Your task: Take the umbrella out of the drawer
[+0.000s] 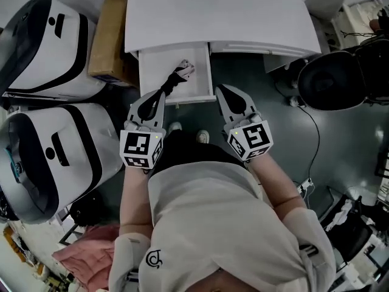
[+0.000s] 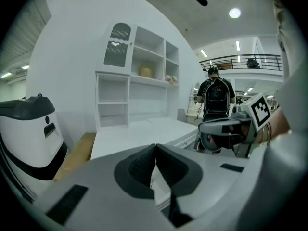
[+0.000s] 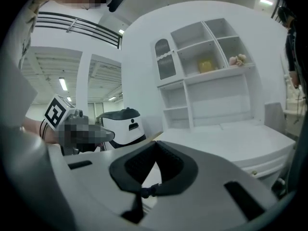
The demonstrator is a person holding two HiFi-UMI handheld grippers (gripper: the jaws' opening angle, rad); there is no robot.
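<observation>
White drawer [image 1: 152,66] stands open under the table [image 1: 219,11], straight ahead of both my hand-held grippers. The black umbrella [image 1: 175,78] lies slantwise inside it. Its near end is just in front of the tips of the left hand-held gripper [image 1: 160,96], and I cannot tell whether they touch. That gripper's jaws are closed, tip against tip, with nothing between them. The right hand-held gripper [image 1: 220,89] is by the drawer's right front corner, with the umbrella off to its left and apart from it. Its jaws are likewise pressed together and empty.
</observation>
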